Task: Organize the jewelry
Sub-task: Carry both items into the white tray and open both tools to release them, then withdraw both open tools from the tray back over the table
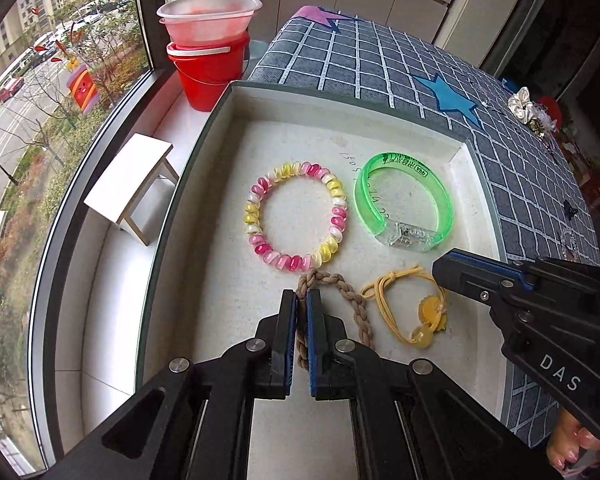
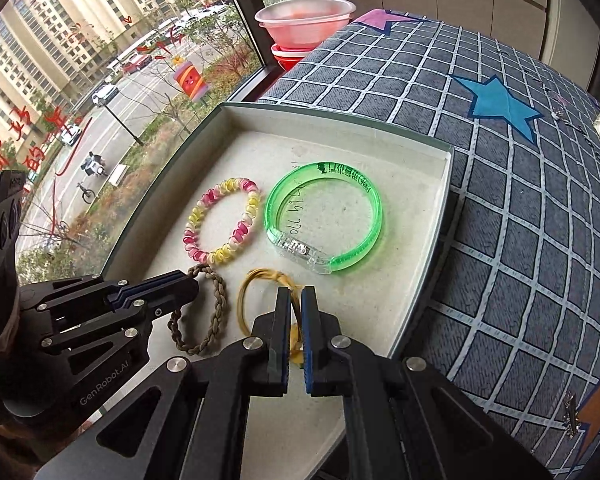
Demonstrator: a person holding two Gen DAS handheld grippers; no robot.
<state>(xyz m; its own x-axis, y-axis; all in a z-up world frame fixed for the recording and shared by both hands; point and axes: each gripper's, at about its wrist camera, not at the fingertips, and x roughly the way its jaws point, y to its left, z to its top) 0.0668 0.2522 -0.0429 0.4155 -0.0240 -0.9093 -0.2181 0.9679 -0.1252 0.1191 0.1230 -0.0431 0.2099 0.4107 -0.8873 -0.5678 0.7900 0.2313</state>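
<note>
A shallow white tray (image 1: pixel 236 128) (image 2: pixel 420 240) holds four pieces. A pink-yellow coil bracelet (image 1: pixel 260 196) (image 2: pixel 192 220) and a green plastic bangle (image 1: pixel 440 200) (image 2: pixel 372 220) lie at its far side. My left gripper (image 1: pixel 302 300) (image 2: pixel 192 280) is shut on a brown braided band (image 1: pixel 356 304) (image 2: pixel 216 320). My right gripper (image 2: pixel 296 296) (image 1: pixel 440 270) is shut on a yellow elastic hair tie (image 2: pixel 244 296) (image 1: pixel 388 308) with an amber charm (image 1: pixel 424 328).
The tray sits on a blue checked cloth (image 1: pixel 380 64) (image 2: pixel 520 240) with star patches. A red bucket with clear bowls (image 1: pixel 208 48) and a small white stool (image 1: pixel 132 184) stand by the window. More jewelry (image 1: pixel 532 112) lies at the cloth's far right.
</note>
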